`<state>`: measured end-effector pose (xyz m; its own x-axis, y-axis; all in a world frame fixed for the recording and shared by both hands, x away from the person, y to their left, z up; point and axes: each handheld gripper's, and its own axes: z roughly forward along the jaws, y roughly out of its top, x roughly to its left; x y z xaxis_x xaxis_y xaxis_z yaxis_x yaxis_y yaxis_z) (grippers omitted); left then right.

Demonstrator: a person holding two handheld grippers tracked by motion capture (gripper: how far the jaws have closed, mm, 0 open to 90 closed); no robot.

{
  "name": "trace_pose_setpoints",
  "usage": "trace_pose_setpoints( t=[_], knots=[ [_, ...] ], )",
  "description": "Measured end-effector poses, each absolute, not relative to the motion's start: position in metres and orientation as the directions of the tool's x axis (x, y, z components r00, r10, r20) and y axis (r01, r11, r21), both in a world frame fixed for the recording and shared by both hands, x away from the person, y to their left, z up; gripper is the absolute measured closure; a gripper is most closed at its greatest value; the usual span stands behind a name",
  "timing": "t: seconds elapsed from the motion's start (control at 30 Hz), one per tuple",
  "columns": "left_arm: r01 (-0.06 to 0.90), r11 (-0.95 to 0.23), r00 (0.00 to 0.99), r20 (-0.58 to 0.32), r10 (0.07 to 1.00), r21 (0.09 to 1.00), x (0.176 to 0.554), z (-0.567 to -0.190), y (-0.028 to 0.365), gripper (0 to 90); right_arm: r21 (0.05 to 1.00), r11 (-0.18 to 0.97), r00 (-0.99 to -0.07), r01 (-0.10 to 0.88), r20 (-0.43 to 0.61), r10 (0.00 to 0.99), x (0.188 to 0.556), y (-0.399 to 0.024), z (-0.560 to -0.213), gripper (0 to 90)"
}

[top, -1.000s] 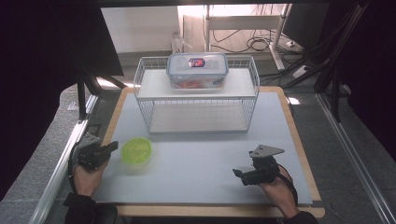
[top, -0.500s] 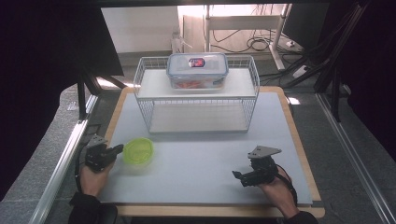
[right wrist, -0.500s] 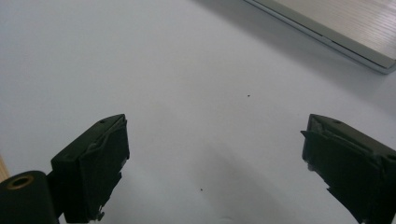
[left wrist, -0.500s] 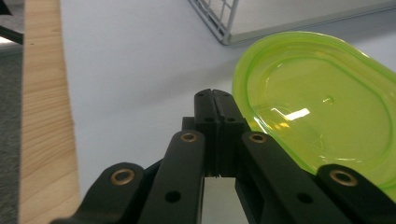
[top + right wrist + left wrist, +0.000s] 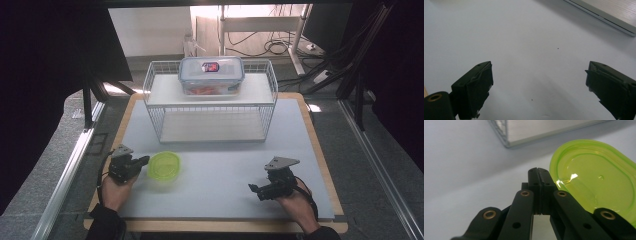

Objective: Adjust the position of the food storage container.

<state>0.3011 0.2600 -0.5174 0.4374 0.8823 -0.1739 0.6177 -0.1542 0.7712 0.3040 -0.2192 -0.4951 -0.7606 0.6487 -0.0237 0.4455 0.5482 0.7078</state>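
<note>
The green lid (image 5: 164, 167) lies flat on the grey mat (image 5: 215, 165), just past the tips of the left gripper (image 5: 141, 161), whose jaws are pressed together with nothing between them; in the left gripper view the lid (image 5: 596, 180) sits just right of those tips. The wire rack (image 5: 210, 102) stands beyond it, bearing a clear lidded box (image 5: 211, 75). The right gripper (image 5: 256, 191), well apart, has its jaws spread wide over bare mat.
</note>
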Motion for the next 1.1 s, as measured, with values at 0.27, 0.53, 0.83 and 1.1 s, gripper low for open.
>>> trace_pose_setpoints(
  t=[0.27, 0.53, 0.83, 1.1],
  knots=[
    [0.606, -0.190, 0.499, -0.183, 0.847, 0.773, 0.298, -0.517, 0.239, 90.0, 0.708, 0.548, -0.757, 0.446, -0.029, 0.653, 0.304, -0.219, -0.495, 7.2],
    [0.629, -0.240, 0.516, -0.166, 0.841, 0.739, 0.288, -0.525, 0.247, 90.0, 0.715, 0.540, -0.754, 0.444, -0.027, 0.656, 0.304, -0.221, -0.494, 7.2],
    [0.635, -0.355, 0.607, -0.159, 0.779, 0.687, 0.287, -0.531, 0.228, 90.0, 0.713, 0.542, -0.755, 0.444, -0.029, 0.656, 0.304, -0.221, -0.495, 7.2],
    [0.617, -0.413, 0.660, -0.155, 0.736, 0.669, 0.289, -0.534, 0.203, 90.0, 0.712, 0.543, -0.754, 0.445, -0.029, 0.656, 0.304, -0.220, -0.495, 7.2]
  ],
)
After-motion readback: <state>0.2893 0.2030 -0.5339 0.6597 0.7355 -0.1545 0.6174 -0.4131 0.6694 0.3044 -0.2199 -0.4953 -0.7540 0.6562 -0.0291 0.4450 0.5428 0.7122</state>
